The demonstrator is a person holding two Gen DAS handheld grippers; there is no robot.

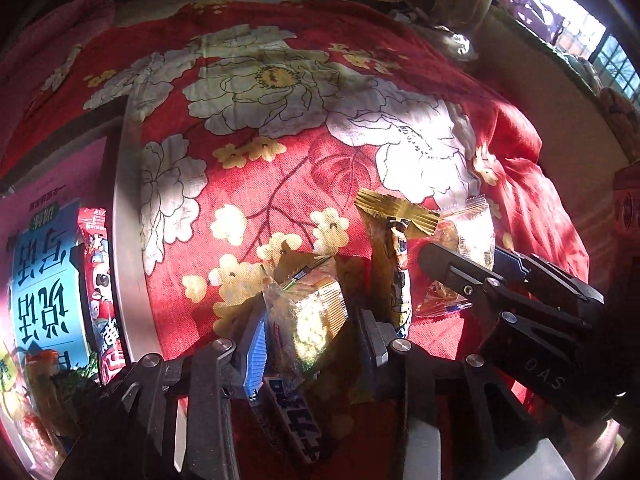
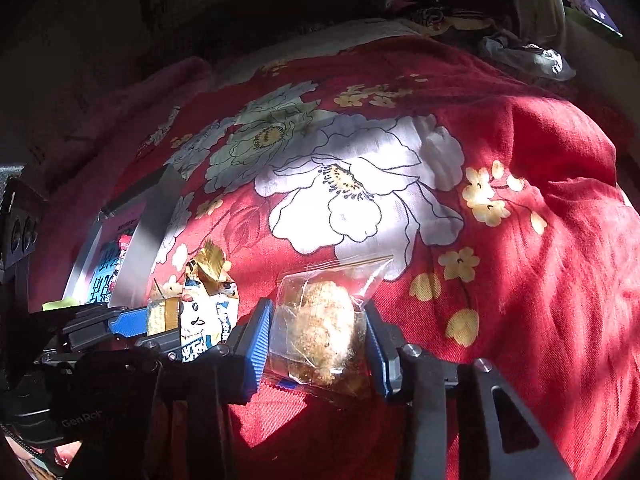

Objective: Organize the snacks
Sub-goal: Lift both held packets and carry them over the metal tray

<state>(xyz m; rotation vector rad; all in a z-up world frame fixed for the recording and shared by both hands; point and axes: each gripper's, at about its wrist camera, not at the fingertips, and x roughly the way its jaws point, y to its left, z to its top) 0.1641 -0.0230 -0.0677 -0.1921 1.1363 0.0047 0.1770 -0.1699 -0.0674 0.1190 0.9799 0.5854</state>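
My left gripper [image 1: 310, 330] is shut on a clear-wrapped cracker snack [image 1: 316, 312], held just above the red floral cloth. A gold-topped snack bag [image 1: 390, 264] stands right of it, and a blue-and-white packet [image 1: 294, 416] lies under the fingers. My right gripper [image 2: 318, 344] is shut on a clear bag with a brown pastry [image 2: 326, 332]. In the left wrist view the right gripper [image 1: 476, 260] grips that same pastry bag [image 1: 468, 236]. In the right wrist view the left gripper [image 2: 150, 322] sits at the left beside the gold-topped bag [image 2: 210, 304].
A metal-rimmed tray [image 1: 128, 240] at the left holds a blue packet [image 1: 48, 288], a red stick snack [image 1: 100, 292] and other snacks. The tray also shows in the right wrist view [image 2: 150, 232]. The red flowered cloth [image 1: 280, 120] covers the surface. A window is at the top right.
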